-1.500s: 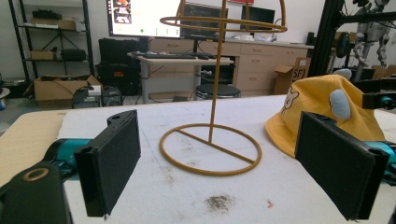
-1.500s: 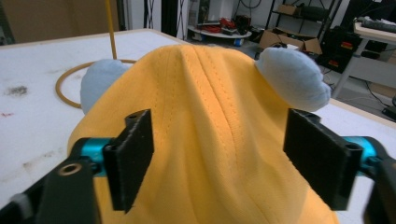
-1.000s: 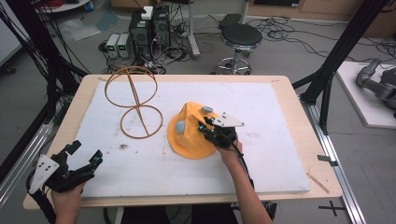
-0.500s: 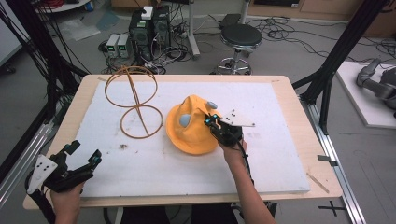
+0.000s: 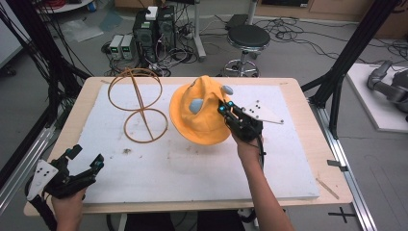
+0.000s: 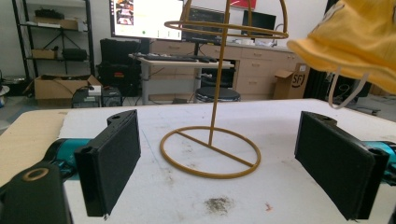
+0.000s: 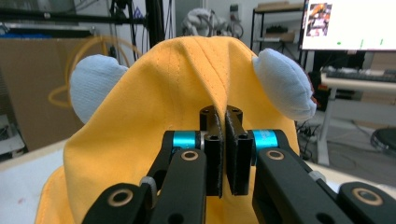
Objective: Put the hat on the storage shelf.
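Yellow hat (image 5: 202, 115) with two pale blue ears is lifted up off the white surface (image 5: 192, 168), just to the right of the gold wire stand (image 5: 137, 103), and its white strap hangs down under the brim. The right hand-held gripper (image 5: 225, 108) has its jaws squeezed tight on a fold of the hat. The left hand-held gripper (image 5: 84, 161) sits at the near left corner with its jaws wide apart and nothing between them, well away from the hat
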Available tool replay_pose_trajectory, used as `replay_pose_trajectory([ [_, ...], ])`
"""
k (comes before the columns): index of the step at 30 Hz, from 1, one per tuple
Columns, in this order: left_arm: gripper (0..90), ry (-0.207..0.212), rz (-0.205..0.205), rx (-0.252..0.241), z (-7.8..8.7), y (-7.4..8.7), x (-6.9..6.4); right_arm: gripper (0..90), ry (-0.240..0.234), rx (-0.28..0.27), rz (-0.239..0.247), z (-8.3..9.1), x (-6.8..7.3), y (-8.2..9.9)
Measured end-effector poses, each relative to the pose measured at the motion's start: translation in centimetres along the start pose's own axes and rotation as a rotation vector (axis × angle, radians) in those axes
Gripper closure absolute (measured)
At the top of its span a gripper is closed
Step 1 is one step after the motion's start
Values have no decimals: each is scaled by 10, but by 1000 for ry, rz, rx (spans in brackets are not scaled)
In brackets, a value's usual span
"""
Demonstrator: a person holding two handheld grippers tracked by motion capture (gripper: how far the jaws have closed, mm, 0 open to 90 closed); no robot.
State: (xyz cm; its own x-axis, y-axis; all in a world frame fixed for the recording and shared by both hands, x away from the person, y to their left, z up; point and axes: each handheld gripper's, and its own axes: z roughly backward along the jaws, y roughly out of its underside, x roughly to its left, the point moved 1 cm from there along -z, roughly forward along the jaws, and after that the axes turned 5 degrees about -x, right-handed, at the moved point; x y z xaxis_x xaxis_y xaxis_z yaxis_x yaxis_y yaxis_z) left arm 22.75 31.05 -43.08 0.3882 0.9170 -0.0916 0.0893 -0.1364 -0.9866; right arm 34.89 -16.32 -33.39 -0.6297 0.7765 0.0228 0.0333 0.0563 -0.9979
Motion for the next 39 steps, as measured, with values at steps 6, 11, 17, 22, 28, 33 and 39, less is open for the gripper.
replay_pose_trajectory([
  [6, 147, 2, -2, 3, 1, 0, 0, 880, 13, -65, 3, -1, 2, -24],
  [11, 147, 5, 0, 1, 0, 0, -1, 880, 19, -112, 8, -4, 8, -42],
  [17, 147, 10, -1, -2, 0, 0, -2, 878, 4, -140, 23, -16, 21, -58],
  [22, 147, 16, 3, -8, 0, -1, -2, 877, -15, -156, 32, -36, 35, -71],
  [28, 147, 22, -12, -17, 1, -3, -4, 876, -32, -162, 34, -58, 52, -81],
  [33, 146, 24, -19, -25, 4, -5, -5, 876, -49, -159, 35, -75, 65, -82],
  [39, 147, 20, -18, -29, 10, -6, -3, 874, -63, -140, 33, -108, 81, -78],
])
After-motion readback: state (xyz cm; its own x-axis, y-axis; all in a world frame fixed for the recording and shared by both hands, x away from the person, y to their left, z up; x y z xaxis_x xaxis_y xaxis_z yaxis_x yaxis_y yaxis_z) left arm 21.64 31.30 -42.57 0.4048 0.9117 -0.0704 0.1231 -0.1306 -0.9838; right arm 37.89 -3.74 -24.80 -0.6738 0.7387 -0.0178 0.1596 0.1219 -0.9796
